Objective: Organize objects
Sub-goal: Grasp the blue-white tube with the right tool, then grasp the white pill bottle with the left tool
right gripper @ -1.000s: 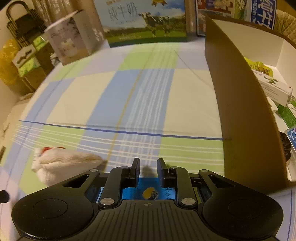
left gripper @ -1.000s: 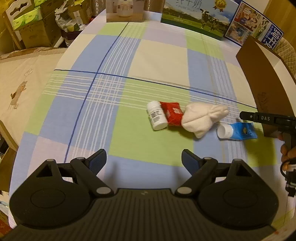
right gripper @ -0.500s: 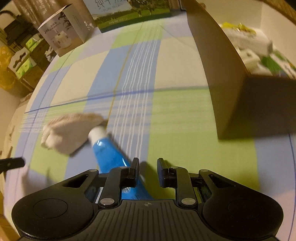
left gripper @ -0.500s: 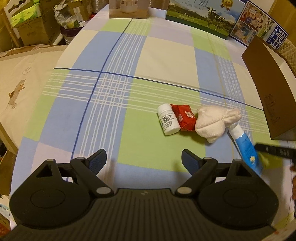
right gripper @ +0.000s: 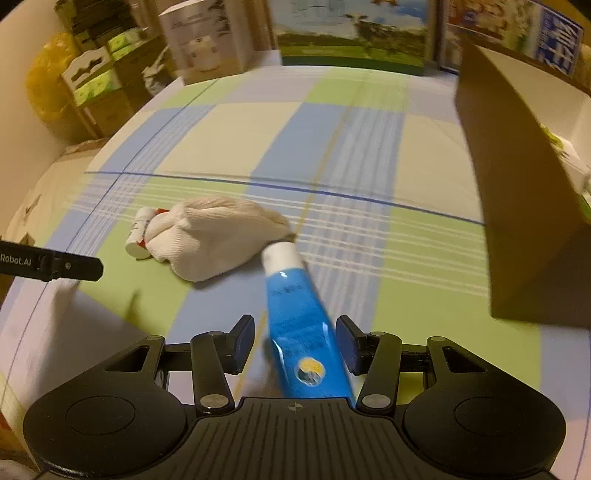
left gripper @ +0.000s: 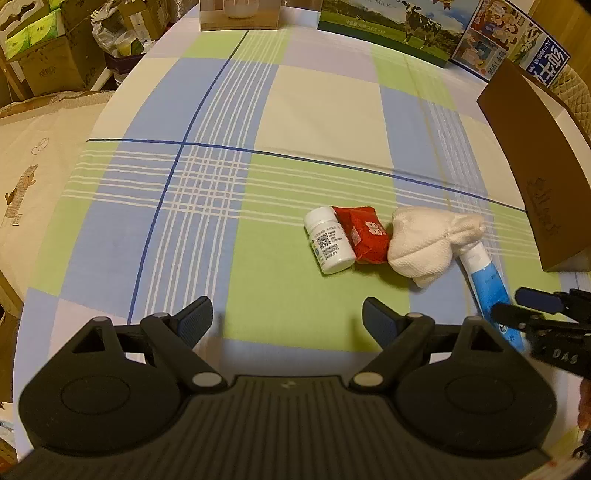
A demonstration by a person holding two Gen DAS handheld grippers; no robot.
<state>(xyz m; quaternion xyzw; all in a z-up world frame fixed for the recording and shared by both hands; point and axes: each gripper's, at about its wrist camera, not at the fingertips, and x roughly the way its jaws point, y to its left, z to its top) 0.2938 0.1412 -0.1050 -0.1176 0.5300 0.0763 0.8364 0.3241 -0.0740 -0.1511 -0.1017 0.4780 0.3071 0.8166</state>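
Note:
A blue tube (right gripper: 301, 314) with a white cap lies on the checked tablecloth between the open fingers of my right gripper (right gripper: 295, 341), untouched on the left side. In the left wrist view the tube (left gripper: 487, 280) lies right of a white cloth bundle (left gripper: 428, 242), a red packet (left gripper: 365, 236) and a white pill bottle (left gripper: 328, 240). My right gripper (left gripper: 517, 306) shows there at the tube's near end. My left gripper (left gripper: 286, 319) is open and empty, hovering in front of the bottle. The cloth (right gripper: 214, 236) touches the tube's cap; the bottle (right gripper: 136, 236) peeks out behind.
A brown cardboard box (left gripper: 535, 166) with items inside stands at the right (right gripper: 517, 206). Milk cartons and printed boxes (left gripper: 388, 26) line the table's far edge. Stacked cardboard boxes (left gripper: 48, 55) stand off the table at left.
My right gripper has opened and now straddles the blue tube, which lies on the cloth. The tube swung from sideways to pointing away, cap against the cloth. The left gripper stayed open.

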